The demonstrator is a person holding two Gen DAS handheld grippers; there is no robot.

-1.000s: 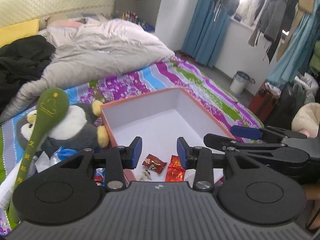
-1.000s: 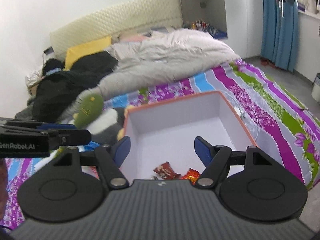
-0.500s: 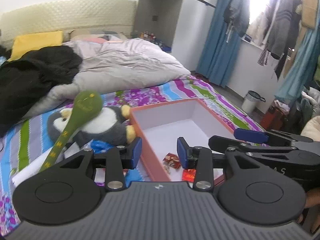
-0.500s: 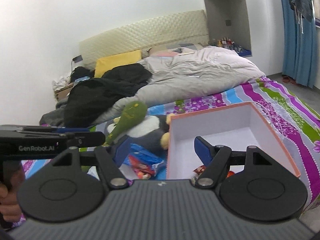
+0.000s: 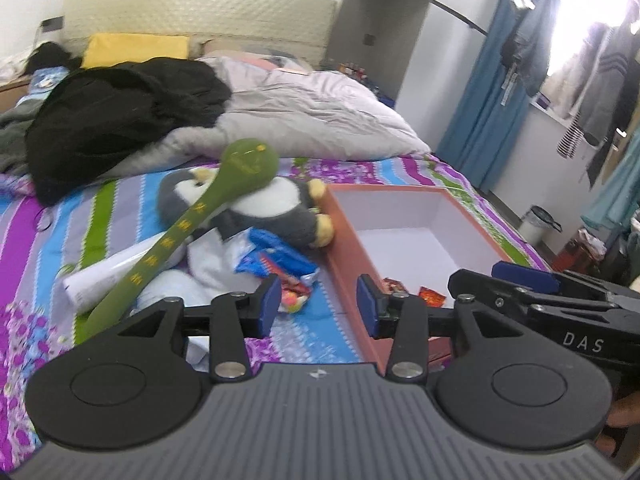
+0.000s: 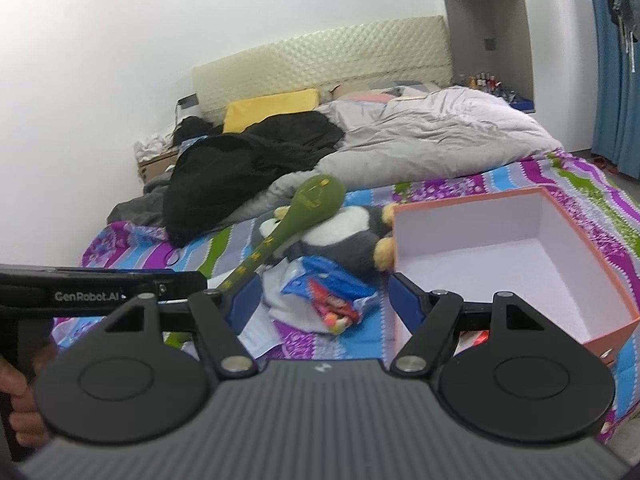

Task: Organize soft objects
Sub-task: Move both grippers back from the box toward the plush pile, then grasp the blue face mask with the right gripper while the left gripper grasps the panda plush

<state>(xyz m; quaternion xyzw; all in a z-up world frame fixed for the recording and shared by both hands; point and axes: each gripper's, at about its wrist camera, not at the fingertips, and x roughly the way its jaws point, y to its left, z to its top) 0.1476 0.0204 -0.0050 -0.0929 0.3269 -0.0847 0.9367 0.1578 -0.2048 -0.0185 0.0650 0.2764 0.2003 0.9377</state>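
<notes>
My left gripper (image 5: 318, 306) has empty jaws that have just been opening; they stand apart over the striped bedspread (image 5: 36, 236), nothing between the ribbed blue pads. My right gripper (image 6: 320, 300) stands wider apart, also empty. Just ahead of the left jaws, slightly left of centre, lies a crinkly blue snack packet (image 5: 276, 258) with glossy foil, and beside it a smaller wrapper showing bright sweets (image 5: 294, 300). Beyond those sits a plush penguin (image 5: 272, 208), grey and white fuzzy pile with soft yellow feet, one foot touching the box wall. Across its belly leans a long green soft toy (image 5: 248, 164) with a round bulbous head and a slim stem printed with yellow characters, running down to the left of the left jaws. A rolled white sheet (image 5: 108, 272) lies beside the stem. To the right of the left jaws, partly behind the right pad, stands a rigid square cardboard box (image 5: 348, 240), orange outside, smooth white inside, open-topped; small red foil wrappers (image 5: 432, 296) lie in its near corner. From my right view the same packet (image 6: 332, 284) sits squarely between the jaws, further out, the penguin (image 6: 348, 236) beyond it and the box (image 6: 608, 280) off the right pad. Farther back are a rumpled pale duvet (image 5: 320, 116) and a heap of black cloth (image 5: 120, 116).
</notes>
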